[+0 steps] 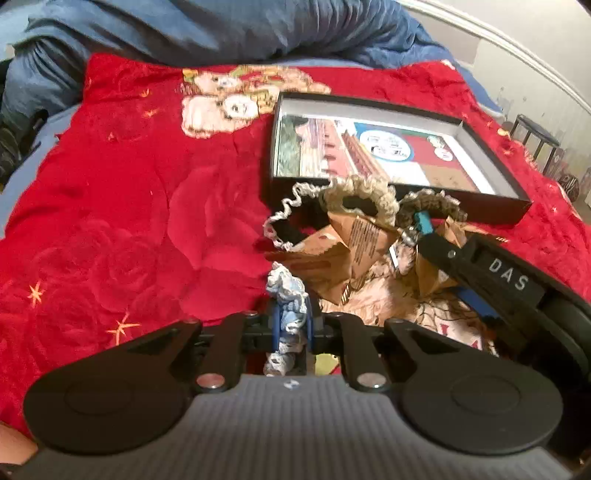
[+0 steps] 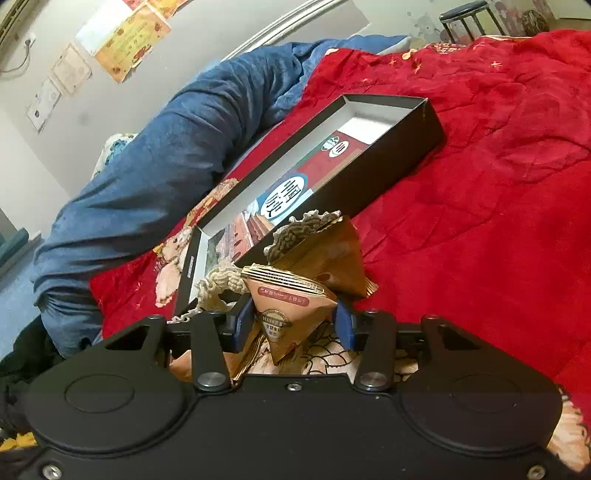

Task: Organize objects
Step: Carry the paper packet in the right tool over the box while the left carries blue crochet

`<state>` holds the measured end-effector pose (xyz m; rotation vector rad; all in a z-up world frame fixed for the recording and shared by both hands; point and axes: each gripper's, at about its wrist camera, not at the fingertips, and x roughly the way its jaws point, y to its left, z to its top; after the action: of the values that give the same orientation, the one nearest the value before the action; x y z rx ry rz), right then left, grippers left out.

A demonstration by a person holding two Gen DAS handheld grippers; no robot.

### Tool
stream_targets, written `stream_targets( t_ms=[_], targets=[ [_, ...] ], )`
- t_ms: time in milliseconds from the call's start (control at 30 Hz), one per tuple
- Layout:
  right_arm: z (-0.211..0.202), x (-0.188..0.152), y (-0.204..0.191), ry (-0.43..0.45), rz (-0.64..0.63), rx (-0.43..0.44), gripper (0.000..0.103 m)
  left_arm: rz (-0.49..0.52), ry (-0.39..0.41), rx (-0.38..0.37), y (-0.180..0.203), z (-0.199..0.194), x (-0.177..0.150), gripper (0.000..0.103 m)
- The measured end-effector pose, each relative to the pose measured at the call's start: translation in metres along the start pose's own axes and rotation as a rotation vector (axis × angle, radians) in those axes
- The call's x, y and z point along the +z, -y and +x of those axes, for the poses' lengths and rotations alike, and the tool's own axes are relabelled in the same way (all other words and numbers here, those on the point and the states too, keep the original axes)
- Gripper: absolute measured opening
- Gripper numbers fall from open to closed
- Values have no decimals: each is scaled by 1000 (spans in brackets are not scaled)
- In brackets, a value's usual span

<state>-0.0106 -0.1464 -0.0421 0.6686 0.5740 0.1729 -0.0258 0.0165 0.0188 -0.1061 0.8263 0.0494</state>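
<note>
My left gripper (image 1: 291,325) is shut on a pale blue and white crocheted scrunchie (image 1: 290,295), held just above the red blanket. A pile lies ahead: a white-edged scrunchie (image 1: 284,218), a beige scrunchie (image 1: 358,197), a dark one (image 1: 432,203) and brown triangular snack packets (image 1: 332,258). My right gripper (image 2: 293,325) has its blue pads on both sides of a brown triangular packet (image 2: 291,314); it shows in the left wrist view (image 1: 421,225) too. A shallow black box (image 1: 491,206) with a printed picture inside lies open behind the pile, also in the right wrist view (image 2: 406,147).
A red blanket (image 1: 147,203) with a bear print covers the bed. A rolled blue quilt (image 1: 203,29) lies along its far edge. A black stool (image 1: 535,136) stands beyond the bed. Papers hang on the wall (image 2: 125,44).
</note>
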Motion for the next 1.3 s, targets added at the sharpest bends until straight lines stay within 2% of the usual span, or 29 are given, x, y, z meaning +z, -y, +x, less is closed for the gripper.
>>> stream_targets(
  t_ms=[167, 300, 467, 633, 867, 967, 1067, 1200, 1267, 1300],
  targets=[
    [-14, -3, 5, 28, 28, 16, 44, -28, -10, -20, -3, -5, -1, 15],
    [-21, -4, 9, 49, 58, 53, 44, -6, 2, -78, 2, -15, -6, 15],
    [-30, -5, 10, 88, 69, 66, 44, 49, 68, -104, 12, -25, -11, 15],
    [-38, -7, 6, 120, 60, 105, 44, 55, 186, -89, 10, -36, -2, 15],
    [-41, -3, -6, 128, 20, 128, 44, -6, 324, -108, -6, -42, 26, 15],
    [-46, 5, -14, 145, 0, 135, 44, -46, 316, -119, -18, -34, 40, 15],
    [-50, 19, -23, 161, -26, 143, 44, -43, 339, -125, -28, -30, 52, 15],
    [-49, 47, -39, 156, -73, 160, 44, -28, 301, -239, -38, -22, 80, 15],
    [-43, 66, -50, 135, -103, 161, 44, 22, 294, -264, -33, -20, 100, 15],
    [-40, 73, -55, 130, -112, 153, 44, 58, 296, -249, -28, -20, 109, 15]
  ],
)
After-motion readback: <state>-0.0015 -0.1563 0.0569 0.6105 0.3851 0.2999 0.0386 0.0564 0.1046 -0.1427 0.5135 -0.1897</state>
